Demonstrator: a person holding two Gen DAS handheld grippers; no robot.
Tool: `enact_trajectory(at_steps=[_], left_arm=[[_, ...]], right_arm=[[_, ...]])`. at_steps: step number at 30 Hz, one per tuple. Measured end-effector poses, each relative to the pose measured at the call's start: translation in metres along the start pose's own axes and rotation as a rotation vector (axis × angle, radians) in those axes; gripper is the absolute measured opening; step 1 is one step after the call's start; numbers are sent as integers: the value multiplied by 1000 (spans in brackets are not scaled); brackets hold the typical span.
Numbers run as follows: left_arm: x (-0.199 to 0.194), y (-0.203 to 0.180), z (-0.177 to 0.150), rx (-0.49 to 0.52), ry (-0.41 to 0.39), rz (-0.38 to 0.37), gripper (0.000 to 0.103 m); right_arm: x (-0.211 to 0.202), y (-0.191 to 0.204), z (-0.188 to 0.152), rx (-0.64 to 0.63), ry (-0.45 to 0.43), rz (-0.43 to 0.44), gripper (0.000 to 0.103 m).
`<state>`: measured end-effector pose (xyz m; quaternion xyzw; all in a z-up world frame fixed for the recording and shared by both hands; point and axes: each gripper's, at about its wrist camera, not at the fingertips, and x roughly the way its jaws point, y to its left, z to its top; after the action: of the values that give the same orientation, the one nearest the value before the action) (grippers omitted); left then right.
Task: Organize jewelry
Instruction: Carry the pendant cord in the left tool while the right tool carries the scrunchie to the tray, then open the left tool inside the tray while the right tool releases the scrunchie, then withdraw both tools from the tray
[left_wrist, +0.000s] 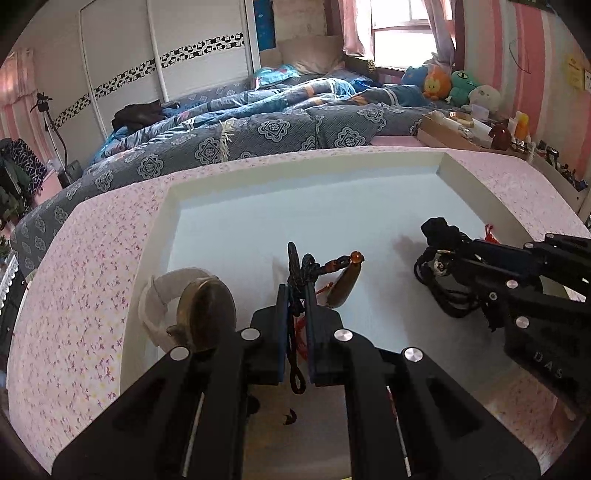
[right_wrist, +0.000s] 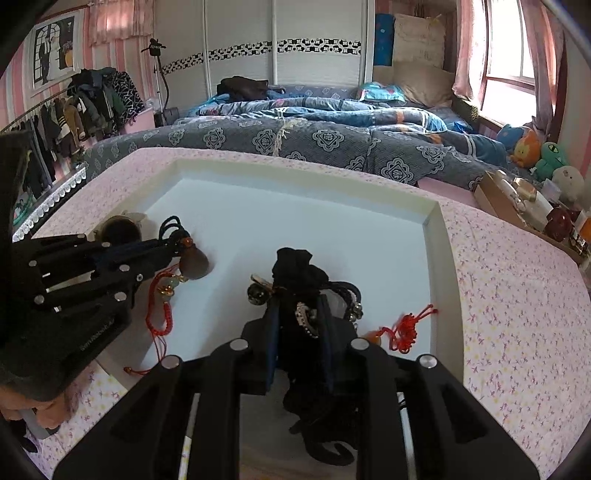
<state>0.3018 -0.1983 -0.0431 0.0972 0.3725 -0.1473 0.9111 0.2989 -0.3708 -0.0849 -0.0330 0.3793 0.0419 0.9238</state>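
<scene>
- Left wrist view: the left claw (left_wrist: 296, 295) is pinched almost closed on a dark braided cord (left_wrist: 295, 273), its jaws narrow with the cord running down between the pads and a loop hanging out below.
- From that cord dangles a brown gourd-shaped pendant (left_wrist: 343, 288) topped by an amber bead (left_wrist: 355, 257), just over the floor of the white tray (left_wrist: 122, 332).
- Left of the claw, inside the tray near its left wall, a bronze round piece (left_wrist: 205, 314) leans against a white band (left_wrist: 166, 295).
- The tray rests on a table (left_wrist: 74, 295) covered in pink floral cloth; behind it lies a bed (left_wrist: 258, 133) with blue-grey patterned quilts.
- Right wrist view: the right claw (right_wrist: 300, 317) has its jaws partly apart around a black fabric pouch (right_wrist: 295, 269), the pads pressing its sides.
- A beaded bracelet (right_wrist: 306, 317) shows against the pouch between the fingers, and dark round beads (right_wrist: 256, 293) peek out on the left.
- A red knotted cord (right_wrist: 406, 326) lies on the tray floor to the right of the claw, near the right wall.
- Another red string with pale beads (right_wrist: 162, 306) trails under the left claw, on the left of the tray.
- Plush toys (right_wrist: 546, 158) sit by the window at far right.
</scene>
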Motion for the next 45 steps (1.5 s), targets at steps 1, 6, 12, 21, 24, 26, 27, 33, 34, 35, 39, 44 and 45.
enact_trajectory(at_steps=[1, 6, 12, 21, 24, 26, 27, 33, 34, 35, 39, 44, 45], left_arm=[[0, 0, 0, -2, 1, 0, 7], [1, 1, 0, -6, 5, 9, 14], [-1, 2, -1, -5, -1, 19, 44], [-9, -5, -2, 15, -20, 12, 71], [-15, -3, -1, 1, -30, 7, 77], [-21, -2, -2, -5, -35, 5, 82], [-25, -1, -3, -5, -38, 2, 83], [-65, 6, -16, 0, -86, 3, 93], [-74, 8, -21, -9, -103, -1, 95], [-80, 10, -24, -14, -111, -4, 96], [-108, 16, -43, -36, -157, 2, 96], [-139, 22, -70, -71, -207, 40, 100], [-145, 21, -76, -69, -225, 63, 100]], right_arm=[[-1, 0, 0, 3, -1, 1, 21], [-2, 0, 0, 10, -3, 11, 23], [-7, -2, 2, 13, -12, 22, 40], [-20, -2, 8, 10, -42, 26, 60], [-28, -6, 11, 30, -57, 18, 66], [-36, -9, 12, 39, -72, 9, 70], [-40, -11, 12, 45, -79, 6, 72], [-67, -20, 4, 71, -101, -24, 79], [-72, -21, 1, 73, -106, -29, 82], [-77, -22, -2, 74, -115, -32, 88], [-92, -22, -15, 79, -130, -45, 89], [-108, -17, -39, 94, -137, -66, 89], [-111, -16, -44, 98, -138, -67, 89]])
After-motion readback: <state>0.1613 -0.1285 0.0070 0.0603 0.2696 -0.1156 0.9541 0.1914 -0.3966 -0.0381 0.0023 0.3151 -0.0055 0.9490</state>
